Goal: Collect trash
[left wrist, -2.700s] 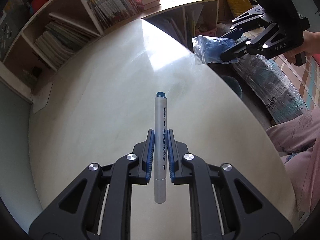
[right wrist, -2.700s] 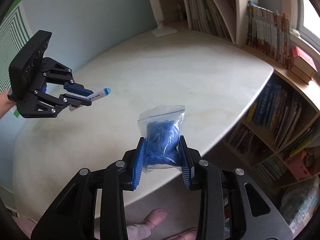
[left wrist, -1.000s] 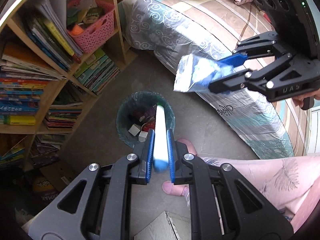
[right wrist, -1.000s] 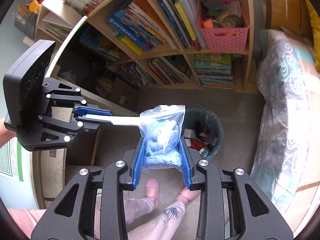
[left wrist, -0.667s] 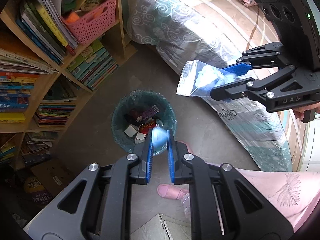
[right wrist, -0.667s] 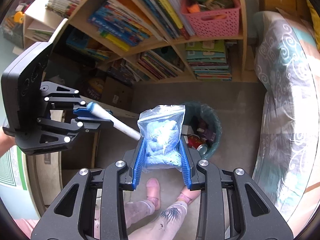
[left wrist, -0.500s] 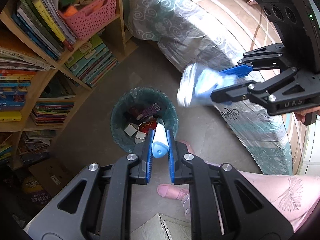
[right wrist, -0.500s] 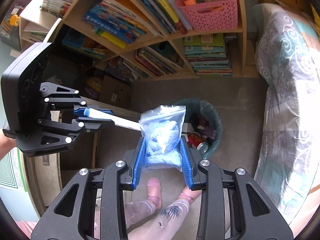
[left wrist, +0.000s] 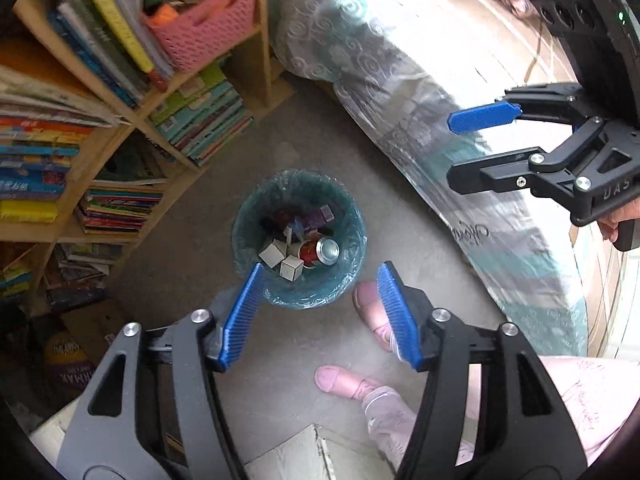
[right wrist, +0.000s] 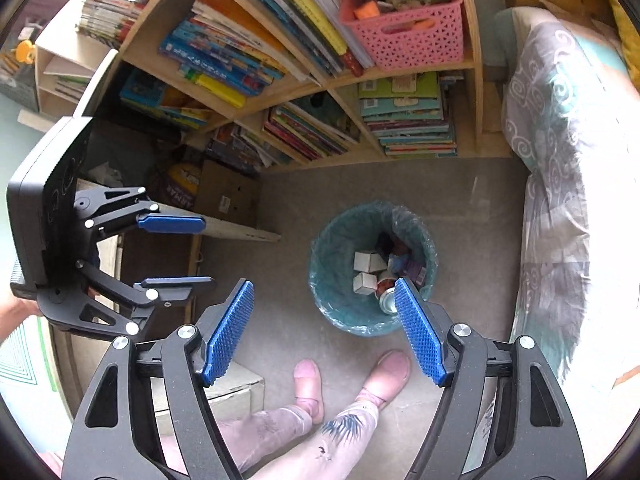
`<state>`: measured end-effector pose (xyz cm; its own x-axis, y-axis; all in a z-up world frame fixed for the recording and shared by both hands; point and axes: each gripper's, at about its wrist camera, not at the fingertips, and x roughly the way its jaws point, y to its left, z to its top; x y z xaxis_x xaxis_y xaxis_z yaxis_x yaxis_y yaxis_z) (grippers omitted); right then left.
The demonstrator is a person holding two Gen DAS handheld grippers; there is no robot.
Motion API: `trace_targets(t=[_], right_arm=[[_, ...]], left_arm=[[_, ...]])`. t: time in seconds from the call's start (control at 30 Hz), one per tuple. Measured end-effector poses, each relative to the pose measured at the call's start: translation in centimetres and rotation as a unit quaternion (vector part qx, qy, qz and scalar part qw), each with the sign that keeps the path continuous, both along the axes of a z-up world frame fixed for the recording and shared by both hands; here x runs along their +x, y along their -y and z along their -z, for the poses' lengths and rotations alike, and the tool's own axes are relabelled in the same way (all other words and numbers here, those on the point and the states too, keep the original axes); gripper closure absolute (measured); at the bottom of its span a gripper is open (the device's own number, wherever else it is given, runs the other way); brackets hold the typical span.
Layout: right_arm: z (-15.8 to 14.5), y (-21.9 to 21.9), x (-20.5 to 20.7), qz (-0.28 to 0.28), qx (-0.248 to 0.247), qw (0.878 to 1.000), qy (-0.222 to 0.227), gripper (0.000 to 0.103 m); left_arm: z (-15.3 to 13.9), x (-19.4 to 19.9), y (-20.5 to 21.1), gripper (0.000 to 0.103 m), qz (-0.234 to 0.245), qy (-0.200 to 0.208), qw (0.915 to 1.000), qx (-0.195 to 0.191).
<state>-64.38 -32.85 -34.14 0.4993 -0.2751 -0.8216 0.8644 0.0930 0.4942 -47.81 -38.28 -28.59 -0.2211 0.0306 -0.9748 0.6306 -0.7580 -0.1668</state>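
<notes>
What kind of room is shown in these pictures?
Probably a bedroom or a child's room: a bed with patterned cover, a wooden bookshelf full of books, a lined waste bin on the floor.

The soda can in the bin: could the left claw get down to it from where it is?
Probably yes: the left claw hangs open and empty over the bin, and the can lies uncovered on top.

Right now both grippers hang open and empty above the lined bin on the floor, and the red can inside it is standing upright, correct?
Not quite. The left gripper and right gripper are opening and empty above the bin, but the left wrist view shows the red can lying on its side.
</notes>
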Motion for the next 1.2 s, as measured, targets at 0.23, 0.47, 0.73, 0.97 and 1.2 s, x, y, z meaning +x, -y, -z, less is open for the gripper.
trace_targets(t=[0.23, 0.47, 0.73, 0.97, 1.2], right_arm=[[-4.6, 0.0, 2.6, -0.049, -0.025, 0.998, 0.005, 0.029], [-11.3, 0.3, 11.1, -0.166, -0.075, 0.983, 0.024, 0.019], [-17.9, -0.7, 24.3, -0.316, -0.125, 0.939, 0.049, 0.017], [-22.0, -3.3, 34.2, -0.419, -0.158, 0.892, 0.060, 0.016], [-24.5, -6.6, 42.6, -0.503, -0.174, 0.843, 0.070, 0.016]], left_arm=[[-6.3, 5.1, -1.2, 0.015, -0.117, -0.028, 0.9917, -0.046], [-14.0, 13.9, -3.8, 0.007, -0.285, -0.033, 0.9518, -0.108], [-20.1, 25.5, -9.3, 0.007, -0.469, -0.033, 0.8686, -0.158], [-23.0, 34.9, -15.7, 0.007, -0.598, -0.013, 0.7775, -0.193], [-24.9, 42.6, -22.6, 0.007, -0.703, 0.022, 0.6782, -0.213]])
